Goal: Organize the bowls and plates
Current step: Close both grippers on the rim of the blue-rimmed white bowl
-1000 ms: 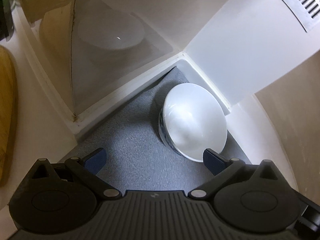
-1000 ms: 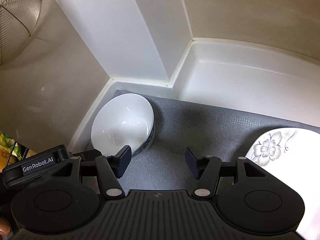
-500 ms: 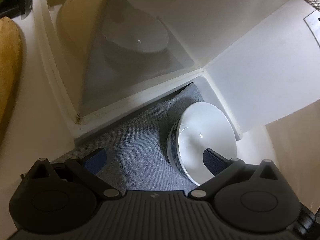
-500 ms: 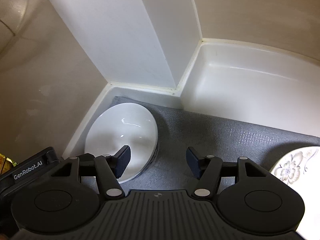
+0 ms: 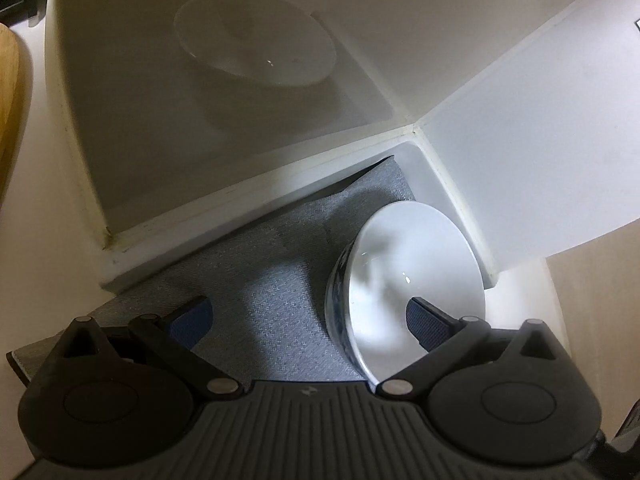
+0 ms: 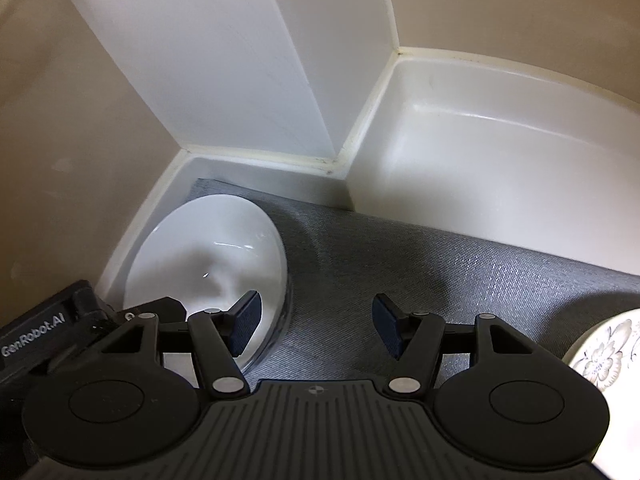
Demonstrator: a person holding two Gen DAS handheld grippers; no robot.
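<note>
Both spread hand-held grippers have neared one bowl; one plate beside.

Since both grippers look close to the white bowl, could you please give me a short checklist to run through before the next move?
1. Left gripper fingers apart with nothing pinched: ok.
2. Right gripper fingers apart with nothing pinched: ok.
3. White ceramic bowl with a blue-patterned outside upright on the grey woven mat: ok.
4. Bowl rim between a gripper's fingers: cannot tell; one finger of each overlaps the bowl in its own view.
5. Bowl free of the white corner walls: cannot tell; it sits close in the corner.
6. Floral-printed white plate out of the way: ok, at the right edge, apart from the bowl.
</note>
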